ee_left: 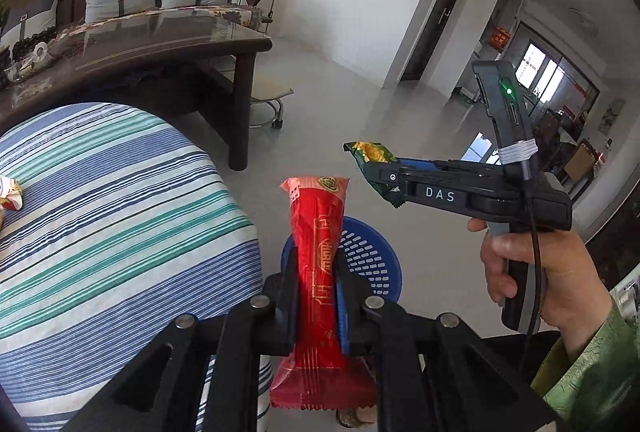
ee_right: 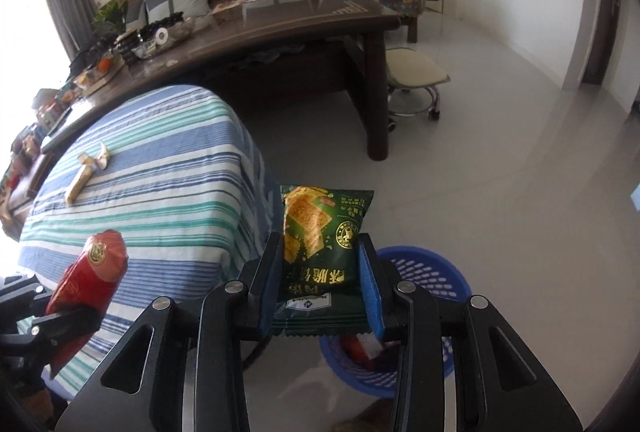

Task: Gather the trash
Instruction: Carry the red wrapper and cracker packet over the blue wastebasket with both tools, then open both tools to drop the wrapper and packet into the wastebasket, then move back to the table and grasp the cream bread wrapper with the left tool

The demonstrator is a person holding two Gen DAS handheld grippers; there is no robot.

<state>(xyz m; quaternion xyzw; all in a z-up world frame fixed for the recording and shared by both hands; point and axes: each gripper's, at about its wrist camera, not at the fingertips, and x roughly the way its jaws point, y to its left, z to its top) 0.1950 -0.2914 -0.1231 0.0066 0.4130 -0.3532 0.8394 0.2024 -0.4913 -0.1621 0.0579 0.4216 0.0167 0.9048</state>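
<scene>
My left gripper (ee_left: pixel 317 272) is shut on a long red snack wrapper (ee_left: pixel 320 216) that stands upright between its fingers. It hangs over the near rim of a blue plastic basket (ee_left: pixel 372 264) on the floor. A hand holds my right gripper (ee_left: pixel 382 172) off to the right, and it is shut on a green cracker packet (ee_left: pixel 370 152). In the right wrist view the right gripper (ee_right: pixel 320 244) clamps that green packet (ee_right: pixel 316 216) just left of the blue basket (ee_right: pixel 432 272), which holds some red and white trash (ee_right: pixel 360 348). The left gripper (ee_right: pixel 68 312) with the red wrapper (ee_right: pixel 92 272) shows at lower left.
A striped cloth (ee_right: pixel 160 172) covers a low table to the left, with a banana peel (ee_right: pixel 102 156) and a pale wrapper (ee_right: pixel 80 180) on it. Another crumpled wrapper (ee_left: pixel 10 192) lies at its far edge. Behind stand a dark wooden table (ee_right: pixel 300 28), a wheeled stool (ee_right: pixel 416 72) and a sofa.
</scene>
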